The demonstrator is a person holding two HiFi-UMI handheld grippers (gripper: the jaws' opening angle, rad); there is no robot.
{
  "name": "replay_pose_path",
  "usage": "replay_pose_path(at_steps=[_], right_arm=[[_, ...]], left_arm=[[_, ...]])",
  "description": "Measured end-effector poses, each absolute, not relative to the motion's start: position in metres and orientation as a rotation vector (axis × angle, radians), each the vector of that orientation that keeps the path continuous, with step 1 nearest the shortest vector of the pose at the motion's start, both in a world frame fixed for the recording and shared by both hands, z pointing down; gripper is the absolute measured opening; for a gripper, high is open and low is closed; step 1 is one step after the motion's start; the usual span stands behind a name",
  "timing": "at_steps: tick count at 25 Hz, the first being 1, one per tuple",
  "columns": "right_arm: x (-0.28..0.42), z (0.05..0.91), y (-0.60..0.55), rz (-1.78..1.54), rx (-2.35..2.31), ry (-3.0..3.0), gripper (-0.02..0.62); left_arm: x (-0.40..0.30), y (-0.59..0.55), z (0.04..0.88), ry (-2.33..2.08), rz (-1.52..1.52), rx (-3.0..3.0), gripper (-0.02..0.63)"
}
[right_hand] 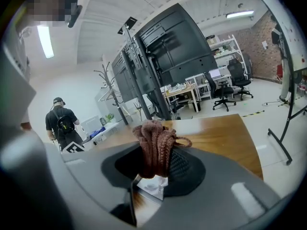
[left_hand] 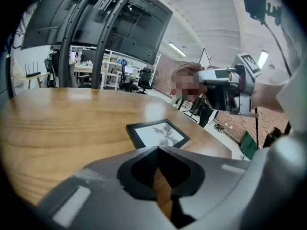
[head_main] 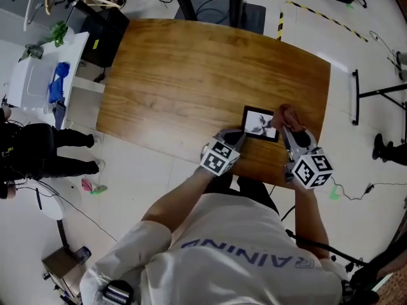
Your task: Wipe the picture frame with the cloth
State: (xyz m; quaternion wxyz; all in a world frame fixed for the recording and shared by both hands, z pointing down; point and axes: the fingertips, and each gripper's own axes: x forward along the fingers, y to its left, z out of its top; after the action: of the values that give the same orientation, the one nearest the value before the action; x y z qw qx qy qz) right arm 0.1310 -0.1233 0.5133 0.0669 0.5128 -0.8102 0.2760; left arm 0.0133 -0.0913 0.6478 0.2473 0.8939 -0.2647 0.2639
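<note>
- The left gripper point(left_hand: 157, 150) has its jaws drawn together with nothing between them; only a thin slit lower down shows wood. Its tips sit at the near left corner of the picture frame point(head_main: 260, 124), and I cannot tell whether they touch it.
- The picture frame lies flat, a black border around a pale print of a dark plant shape.
- The right gripper point(right_hand: 154, 169) is clamped on a bunched reddish-brown cloth point(right_hand: 154, 145), which bulges out above the jaw tips. The cloth is over the frame's right end, and the pale print shows directly beneath it.
- The wooden table point(head_main: 191, 81) carries the frame near its front right edge.
- Far left of the frame, a person in black point(head_main: 38, 148) stands on the pale floor, with a white cart point(head_main: 38, 75) beyond.
- Behind the frame, black-and-yellow floor tape point(head_main: 280, 24) lies past the table's far edge.
- Tall dark racks point(right_hand: 177, 56) and office chairs point(right_hand: 237, 78) fill the room beyond.
</note>
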Motion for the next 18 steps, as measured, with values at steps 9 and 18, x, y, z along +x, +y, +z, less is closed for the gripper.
replay_pose_path(at_steps=[9, 18], right_arm=[[0.114, 0.525, -0.128, 0.871, 1.469, -2.468, 0.120], [0.101, 0.531, -0.140, 0.900, 1.418, -2.483, 0.120]], left_arm=[[0.012, -0.086, 0.667, -0.737, 0.732, 2.372, 0.006], [0.014, -0.088, 0.670, -0.737, 0.745, 2.371, 0.006]])
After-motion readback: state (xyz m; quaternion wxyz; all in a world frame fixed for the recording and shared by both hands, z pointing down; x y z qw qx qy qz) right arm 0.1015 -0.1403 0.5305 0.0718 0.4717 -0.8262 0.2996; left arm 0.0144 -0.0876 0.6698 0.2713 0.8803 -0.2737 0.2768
